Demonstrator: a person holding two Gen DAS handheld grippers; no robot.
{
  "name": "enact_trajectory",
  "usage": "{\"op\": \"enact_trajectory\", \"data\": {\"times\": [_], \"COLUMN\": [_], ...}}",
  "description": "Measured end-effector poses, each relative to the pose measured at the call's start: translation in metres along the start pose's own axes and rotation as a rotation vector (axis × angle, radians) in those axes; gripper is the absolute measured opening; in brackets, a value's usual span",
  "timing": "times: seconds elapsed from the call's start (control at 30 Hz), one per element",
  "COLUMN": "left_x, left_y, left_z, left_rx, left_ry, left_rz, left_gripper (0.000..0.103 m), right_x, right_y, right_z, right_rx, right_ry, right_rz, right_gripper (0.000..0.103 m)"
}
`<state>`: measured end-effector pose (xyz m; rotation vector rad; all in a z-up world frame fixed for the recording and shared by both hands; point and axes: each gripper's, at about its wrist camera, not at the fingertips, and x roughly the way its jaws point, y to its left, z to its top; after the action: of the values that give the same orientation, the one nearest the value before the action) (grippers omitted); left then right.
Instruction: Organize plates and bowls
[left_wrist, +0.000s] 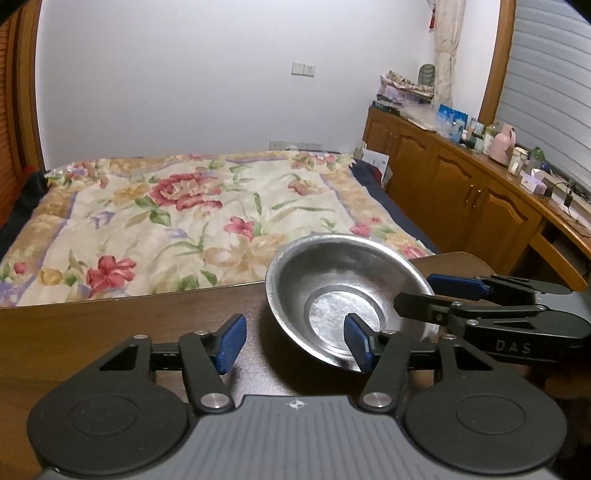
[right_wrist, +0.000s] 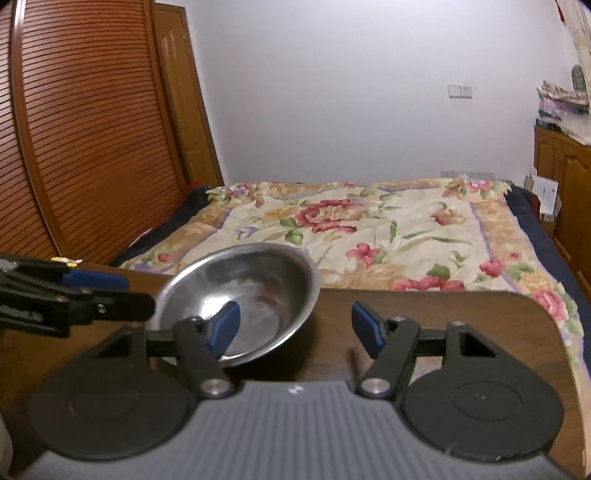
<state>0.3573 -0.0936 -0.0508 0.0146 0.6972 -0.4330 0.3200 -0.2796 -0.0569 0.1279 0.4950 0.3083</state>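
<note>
A single stainless steel bowl (left_wrist: 332, 280) (right_wrist: 266, 280) rests on the dark wooden table (left_wrist: 110, 332). My left gripper (left_wrist: 293, 343) straddles the bowl's near left wall. Its right pad (left_wrist: 356, 341) hangs inside the bowl and its left pad (left_wrist: 231, 343) stays outside, clear of the metal. My right gripper (right_wrist: 295, 326) straddles the opposite wall, with one pad (right_wrist: 223, 326) inside and the other pad (right_wrist: 367, 326) outside, apart from the rim. Both are open and nothing is gripped. Each gripper also shows in the other's view: the right gripper (left_wrist: 412, 291) and the left gripper (right_wrist: 142, 295), both at the bowl's rim.
Beyond the table's far edge lies a bed with a floral blanket (left_wrist: 192, 221). Wooden cabinets (left_wrist: 461, 177) topped with bottles and boxes run along the right wall. A louvred wooden door (right_wrist: 85, 129) stands at the left. The table's right corner (right_wrist: 554, 314) is rounded.
</note>
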Motion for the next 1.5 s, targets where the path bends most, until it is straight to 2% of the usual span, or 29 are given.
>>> {"op": "enact_trajectory", "data": {"times": [0.2, 0.23, 0.27, 0.33, 0.47, 0.73, 1.0, 1.23, 1.5], "left_x": [0.009, 0.010, 0.011, 0.014, 0.017, 0.012, 0.008, -0.025, -0.075], "left_y": [-0.001, -0.002, -0.002, -0.001, -0.002, -0.007, -0.010, -0.015, -0.024], "left_z": [0.000, 0.000, 0.000, 0.001, 0.000, -0.001, 0.000, 0.006, 0.008], "left_rx": [0.010, 0.012, 0.009, -0.006, -0.017, 0.007, 0.016, 0.028, 0.052], "left_ry": [0.028, 0.029, 0.030, 0.036, 0.049, 0.056, 0.054, 0.001, -0.065], "left_rz": [0.010, 0.012, 0.013, 0.011, -0.005, 0.004, 0.017, 0.004, -0.024], "left_gripper": [0.058, 0.058, 0.055, 0.048, 0.030, 0.029, 0.029, 0.029, 0.029], "right_x": [0.001, 0.000, 0.000, 0.002, 0.004, 0.005, 0.006, -0.003, -0.035], "right_y": [-0.001, 0.000, 0.000, -0.001, -0.002, -0.005, -0.006, -0.004, 0.016], "right_z": [0.003, 0.002, 0.002, 0.002, 0.002, 0.002, 0.001, 0.006, 0.024], "right_rx": [0.029, 0.033, 0.036, 0.039, 0.055, 0.074, 0.078, 0.075, -0.004], "right_ry": [0.006, 0.008, 0.008, 0.016, 0.030, 0.044, 0.046, 0.021, -0.016], "right_rz": [0.047, 0.060, 0.069, 0.082, 0.099, 0.111, 0.114, 0.131, 0.138], "right_gripper": [0.054, 0.047, 0.039, 0.035, 0.032, 0.025, 0.025, 0.022, 0.022]}}
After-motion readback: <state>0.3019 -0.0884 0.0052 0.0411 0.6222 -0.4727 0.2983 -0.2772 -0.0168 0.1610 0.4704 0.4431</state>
